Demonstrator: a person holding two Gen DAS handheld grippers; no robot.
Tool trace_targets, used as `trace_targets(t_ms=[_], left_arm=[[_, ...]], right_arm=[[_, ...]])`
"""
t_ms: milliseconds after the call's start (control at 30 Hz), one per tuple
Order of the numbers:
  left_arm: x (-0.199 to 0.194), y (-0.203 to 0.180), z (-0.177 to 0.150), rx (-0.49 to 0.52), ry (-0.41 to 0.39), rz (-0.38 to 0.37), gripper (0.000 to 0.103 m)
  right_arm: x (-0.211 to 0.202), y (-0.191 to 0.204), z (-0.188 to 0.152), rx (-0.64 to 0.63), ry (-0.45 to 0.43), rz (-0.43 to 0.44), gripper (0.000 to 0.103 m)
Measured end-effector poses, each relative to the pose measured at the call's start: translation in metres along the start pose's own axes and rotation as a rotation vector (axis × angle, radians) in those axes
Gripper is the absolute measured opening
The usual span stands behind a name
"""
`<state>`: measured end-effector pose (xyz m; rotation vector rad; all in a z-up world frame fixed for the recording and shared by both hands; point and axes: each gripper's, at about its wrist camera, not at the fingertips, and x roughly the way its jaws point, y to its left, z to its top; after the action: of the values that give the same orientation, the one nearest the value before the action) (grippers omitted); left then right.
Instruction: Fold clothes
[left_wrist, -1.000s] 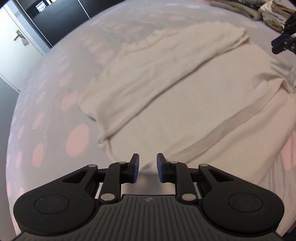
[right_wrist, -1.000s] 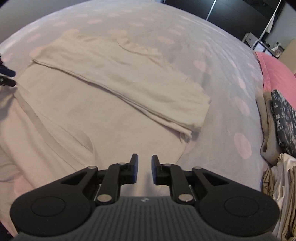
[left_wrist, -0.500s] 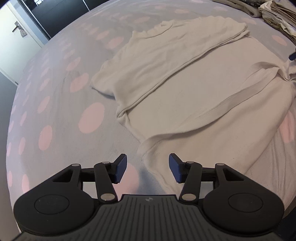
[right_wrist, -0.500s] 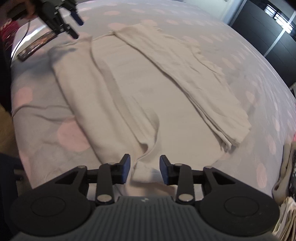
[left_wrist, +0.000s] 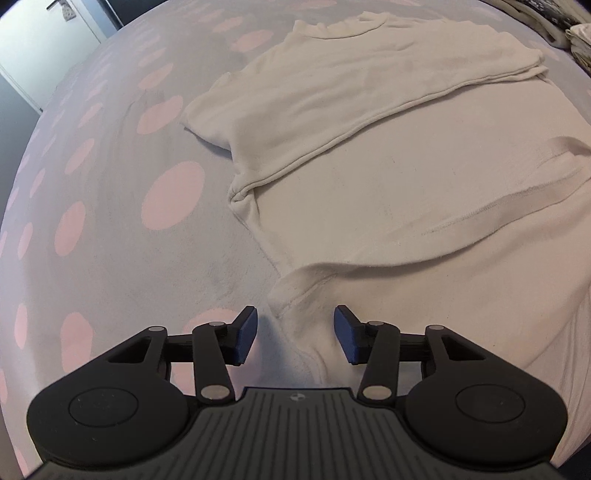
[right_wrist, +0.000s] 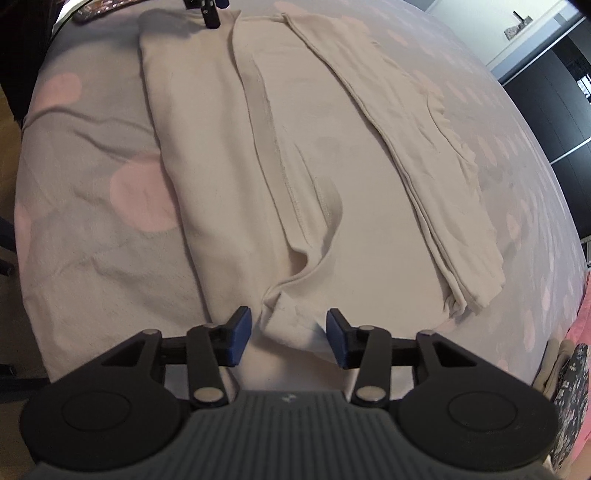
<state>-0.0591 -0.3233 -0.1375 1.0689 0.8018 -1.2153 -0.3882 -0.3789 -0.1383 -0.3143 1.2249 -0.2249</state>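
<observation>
A cream shirt was spread on a dotted bedspread, with one long side already folded over onto the middle. The near folded edge was being addressed at both ends. The jaws of the left gripper were seen apart and closing slightly, with the shirt's corner lying between them and neither pad pressing on it. The jaws of the right gripper were seen apart and opening, a bunched fold of the same shirt lying between them, again with no pad touching it.

For the step to be done well, it was judged that each pair of jaws should be lowered until every layer of cloth sat deep between the pads, not just the top one, before being closed. The bedspread beneath should be kept out of the grip. Both corners would best be lifted together and level, so that the edge stayed taut and the flap could be laid straight across the folded strip on the far side of the jaws.
</observation>
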Motion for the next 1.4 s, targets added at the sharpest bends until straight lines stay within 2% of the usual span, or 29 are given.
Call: trace_targets(t_ms=[67,167,200,333,400,667,833,933,1067,1167,1400], left_arm=[[0.0,0.001,0.0,-0.016,0.001,-0.008,0.039],[-0.002,0.003,0.0,-0.052,-0.001,-0.036,0.025],[-0.003,0.002,-0.001,-0.056,-0.006,-0.037,0.019],[-0.01,0.001,-0.004,-0.055,-0.027,-0.035,0.007],[-0.016,0.004,-0.006,-0.073,-0.04,-0.038,0.004],[-0.046,0.018,-0.011,-0.168,-0.129,-0.02,0.004],[-0.068,0.029,-0.007,-0.238,-0.205,-0.004,0.003],[-0.087,0.037,-0.001,-0.269,-0.276,0.024,0.003],[-0.108,0.047,0.017,-0.277,-0.362,0.057,0.003],[-0.113,0.051,0.038,-0.246,-0.395,0.091,0.003],[-0.109,0.067,0.091,-0.212,-0.453,0.148,0.003]], right_arm=[[0.001,-0.003,-0.002,0.003,0.0,0.007,0.038],[-0.005,-0.006,-0.004,0.031,-0.015,0.018,0.022],[-0.009,-0.007,-0.005,0.043,-0.021,0.008,0.013],[-0.023,-0.021,-0.013,0.149,-0.04,-0.035,0.011],[-0.03,-0.03,-0.017,0.216,-0.051,-0.06,0.01],[-0.048,-0.071,-0.031,0.475,-0.066,-0.186,0.008],[-0.059,-0.081,-0.031,0.57,-0.09,-0.23,0.008],[-0.072,-0.089,-0.028,0.618,-0.122,-0.266,0.008],[-0.092,-0.106,-0.02,0.685,-0.185,-0.321,0.008],[-0.101,-0.126,-0.01,0.716,-0.224,-0.35,0.008],[-0.089,-0.185,0.015,0.736,-0.222,-0.396,0.008]])
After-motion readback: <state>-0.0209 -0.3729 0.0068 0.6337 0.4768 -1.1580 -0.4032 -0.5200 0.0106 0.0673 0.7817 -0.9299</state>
